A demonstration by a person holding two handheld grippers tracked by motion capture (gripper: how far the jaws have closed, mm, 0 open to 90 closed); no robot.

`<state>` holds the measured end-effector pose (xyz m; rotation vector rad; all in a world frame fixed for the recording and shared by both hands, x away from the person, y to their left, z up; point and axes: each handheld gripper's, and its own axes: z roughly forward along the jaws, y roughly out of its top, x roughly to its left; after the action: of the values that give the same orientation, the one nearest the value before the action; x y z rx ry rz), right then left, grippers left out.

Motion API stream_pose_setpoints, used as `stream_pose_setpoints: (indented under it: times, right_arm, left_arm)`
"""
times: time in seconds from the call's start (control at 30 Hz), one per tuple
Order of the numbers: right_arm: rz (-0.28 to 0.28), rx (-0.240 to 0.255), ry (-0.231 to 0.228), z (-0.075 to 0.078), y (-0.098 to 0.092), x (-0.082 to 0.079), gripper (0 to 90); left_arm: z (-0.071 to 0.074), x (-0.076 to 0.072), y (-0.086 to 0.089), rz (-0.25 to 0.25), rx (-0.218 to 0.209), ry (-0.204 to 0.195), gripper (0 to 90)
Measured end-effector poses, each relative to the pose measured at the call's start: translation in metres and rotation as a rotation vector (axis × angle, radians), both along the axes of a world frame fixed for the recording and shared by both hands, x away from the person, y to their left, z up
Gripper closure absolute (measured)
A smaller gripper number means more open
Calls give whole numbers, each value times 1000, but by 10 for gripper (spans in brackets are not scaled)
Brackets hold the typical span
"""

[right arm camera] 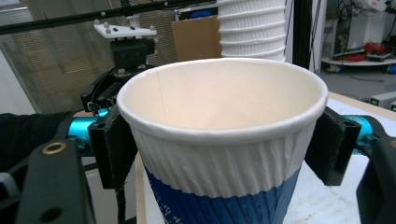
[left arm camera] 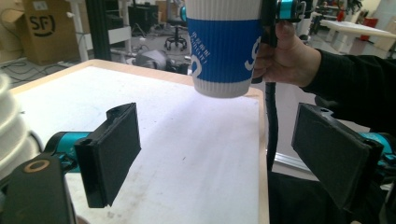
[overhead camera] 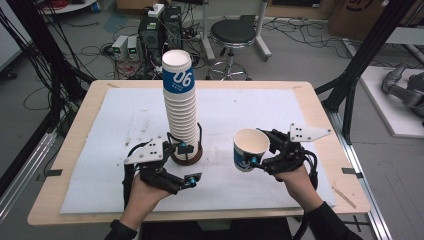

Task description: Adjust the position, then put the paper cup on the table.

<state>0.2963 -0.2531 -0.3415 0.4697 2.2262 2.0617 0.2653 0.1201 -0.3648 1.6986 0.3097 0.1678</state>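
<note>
Holding paper cup [overhead camera: 250, 149] in right gripper [overhead camera: 261, 161] jaws | left gripper [overhead camera: 189, 163] jaws wide, empty | I risk toppling cup stack [overhead camera: 181, 107].

1. Cup [overhead camera: 250, 148]: a single paper cup, white ribbed upper band and rim, blue ribbed lower body with white print. It is empty, the inside plain cream. It stands upright in the air above the right part of the white mat, well apart from the stack. Seen closer, its rim [right arm camera: 219, 100] is round and undented, and its white base [left arm camera: 219, 88] hangs clear of the table.

2. Stack [overhead camera: 180, 107]: a tall column of nested cups of the same kind, white ribbed rims piled one on another, the top cup blue with "06" in white. It stands upright near the mat's middle, leaning slightly, its foot in a brown round base.
</note>
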Motion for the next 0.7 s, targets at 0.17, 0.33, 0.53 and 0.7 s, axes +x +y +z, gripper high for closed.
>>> stream_pose_setpoints:
  times: [0.17,0.33,0.53,0.7]
  right_arm:
    - [-2,11,-17,2,0,0,224]
    - [0,6,-19,2,1,0,224]
    - [-10,6,-23,3,-4,-2,224]
    - [-21,12,-40,6,-7,-3,223]
  left_arm:
    - [-3,-4,11,26,-14,-7,155]
    - [-6,-3,16,39,-22,0,154]
    - [-4,-4,13,44,-24,-8,154]
    - [-4,-6,13,63,-16,-20,154]
